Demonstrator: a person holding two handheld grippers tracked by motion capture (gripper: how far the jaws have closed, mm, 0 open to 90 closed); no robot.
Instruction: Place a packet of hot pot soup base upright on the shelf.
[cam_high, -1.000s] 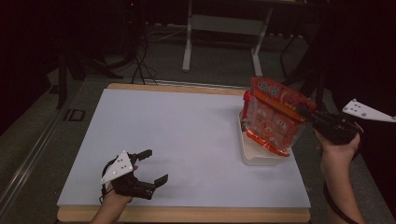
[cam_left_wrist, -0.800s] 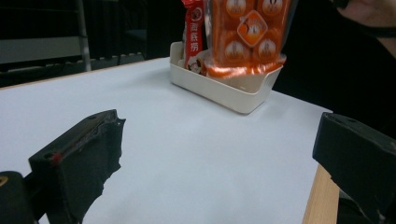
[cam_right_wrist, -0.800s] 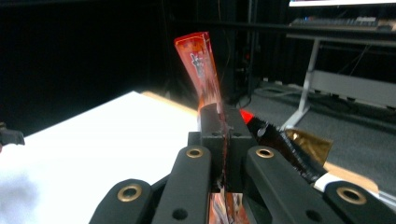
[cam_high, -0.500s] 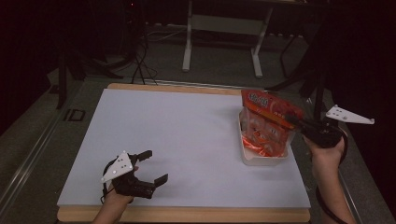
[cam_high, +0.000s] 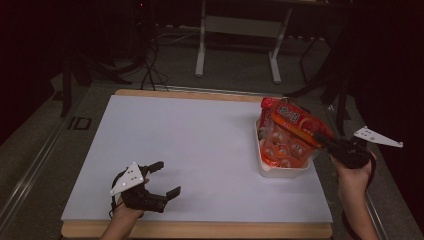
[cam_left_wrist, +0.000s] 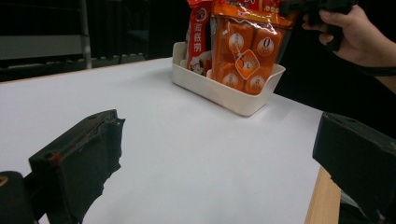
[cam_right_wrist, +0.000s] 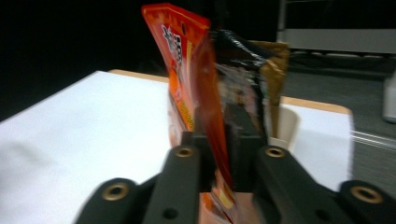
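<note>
Right claw (cam_right_wrist: 219, 154) pinches orange snack bag (cam_high: 290, 135) by its top edge above white bin (cam_high: 280, 171), far right. Bag looks light, crinkly, slippery; edge grip suits. Left claw (cam_high: 162, 179) open, idle on surface (cam_high: 200, 135).

The orange snack bag (cam_left_wrist: 247, 51) carries a "0" in a white circle on one inner packet. A red packet (cam_left_wrist: 198, 37) beside it bears Chinese characters, too small to read surely.
</note>
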